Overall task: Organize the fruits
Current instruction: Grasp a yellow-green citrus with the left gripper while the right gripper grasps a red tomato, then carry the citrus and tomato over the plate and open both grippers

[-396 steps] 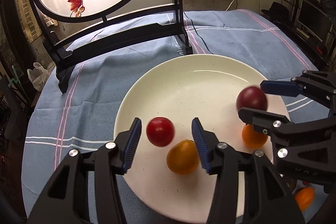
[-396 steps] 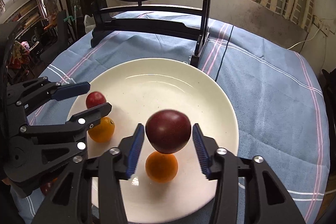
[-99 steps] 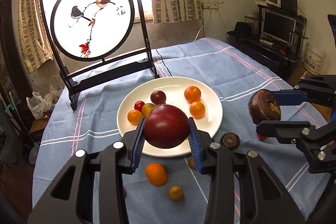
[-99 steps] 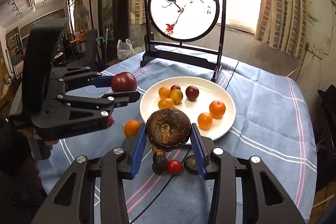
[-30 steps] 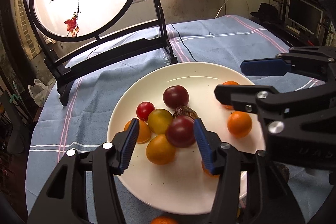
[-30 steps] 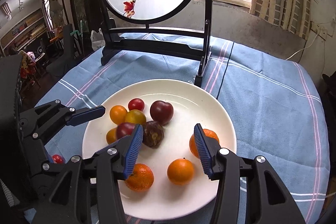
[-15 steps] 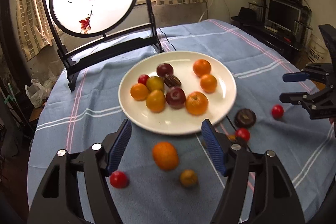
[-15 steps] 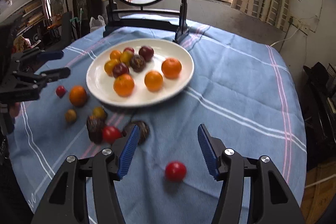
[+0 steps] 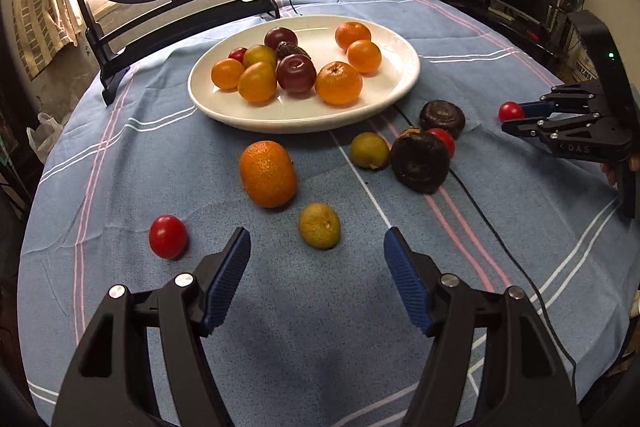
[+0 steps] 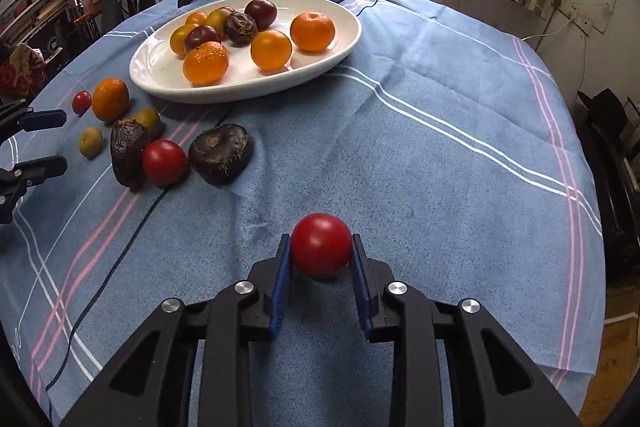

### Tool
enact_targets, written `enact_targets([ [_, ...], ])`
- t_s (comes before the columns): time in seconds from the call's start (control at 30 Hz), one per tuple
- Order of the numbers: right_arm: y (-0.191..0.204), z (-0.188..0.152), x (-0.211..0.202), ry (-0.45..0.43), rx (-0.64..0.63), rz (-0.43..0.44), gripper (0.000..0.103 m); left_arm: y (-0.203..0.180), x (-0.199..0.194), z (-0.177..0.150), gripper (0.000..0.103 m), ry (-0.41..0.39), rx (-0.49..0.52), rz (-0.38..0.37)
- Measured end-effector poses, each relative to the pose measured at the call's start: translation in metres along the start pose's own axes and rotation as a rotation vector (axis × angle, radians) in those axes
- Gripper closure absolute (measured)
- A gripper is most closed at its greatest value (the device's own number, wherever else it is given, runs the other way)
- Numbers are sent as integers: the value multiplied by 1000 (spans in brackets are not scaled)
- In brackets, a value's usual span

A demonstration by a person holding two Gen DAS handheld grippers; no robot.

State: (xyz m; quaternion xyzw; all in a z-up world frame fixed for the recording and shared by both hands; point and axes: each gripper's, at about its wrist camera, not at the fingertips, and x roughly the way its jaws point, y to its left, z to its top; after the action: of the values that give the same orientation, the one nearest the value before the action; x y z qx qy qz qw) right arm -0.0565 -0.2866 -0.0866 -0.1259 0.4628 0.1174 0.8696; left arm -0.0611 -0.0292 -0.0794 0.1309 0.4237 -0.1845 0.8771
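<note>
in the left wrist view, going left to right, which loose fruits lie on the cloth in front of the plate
red cherry tomato → big orange mandarin → yellow-green fruit → second yellow-green fruit → dark wrinkled fruit

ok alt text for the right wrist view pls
The right gripper is shut on a red cherry tomato low over a blue striped tablecloth. Behind, a white plate holds oranges and plums, with more fruit loose to its left.
</note>
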Motion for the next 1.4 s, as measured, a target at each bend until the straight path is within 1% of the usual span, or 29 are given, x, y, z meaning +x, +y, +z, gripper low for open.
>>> enact_targets([
  [0.1, -2, -1, -15, -32, 10, 2, 75, 1, 10, 5, 36, 10, -13, -2],
  [0.17, -2, 0, -22, -45, 14, 9, 75, 2, 18, 7, 39, 23, -21, -1],
  [0.23, 1, 1, -26, -50, 5, 10, 75, 3, 28, 9, 55, 52, -34, -7],
  [0.27, 3, 2, -27, -52, -1, 14, 75, 4, 31, 9, 58, 62, -45, -11],
  [0.37, 10, 4, -27, -58, -12, 25, 75, 8, 35, 11, 72, 60, -75, -19],
  [0.4, 12, 5, -29, -61, -14, 28, 75, 9, 35, 12, 78, 60, -79, -24],
  [0.53, 22, 9, -37, -89, -29, 48, 75, 7, 19, 10, 79, 21, -50, -23],
  [0.67, 31, 24, -50, -132, -53, 56, 75, 10, -10, 20, 79, -58, -36, -9],
  [0.77, 38, 43, -65, -193, -66, 76, 75, 16, -29, 41, 79, -123, -42, 22],
  [0.87, 44, 69, -77, -257, -69, 95, 75, 22, -40, 68, 79, -183, -48, 55],
  [0.97, 49, 95, -79, -297, -72, 110, 75, 25, -43, 98, 79, -222, -57, 70],
  [1.03, 52, 111, -74, -303, -70, 126, 74, 24, -40, 114, 79, -241, -57, 78],
  [1.17, 57, 136, -59, -294, -74, 133, 74, 23, -26, 135, 79, -244, -62, 80],
  [1.33, 57, 154, -39, -279, -66, 140, 74, 24, -1, 141, 79, -215, -68, 74],
  [1.4, 56, 159, -30, -269, -60, 144, 74, 26, 9, 143, 79, -203, -69, 82],
])
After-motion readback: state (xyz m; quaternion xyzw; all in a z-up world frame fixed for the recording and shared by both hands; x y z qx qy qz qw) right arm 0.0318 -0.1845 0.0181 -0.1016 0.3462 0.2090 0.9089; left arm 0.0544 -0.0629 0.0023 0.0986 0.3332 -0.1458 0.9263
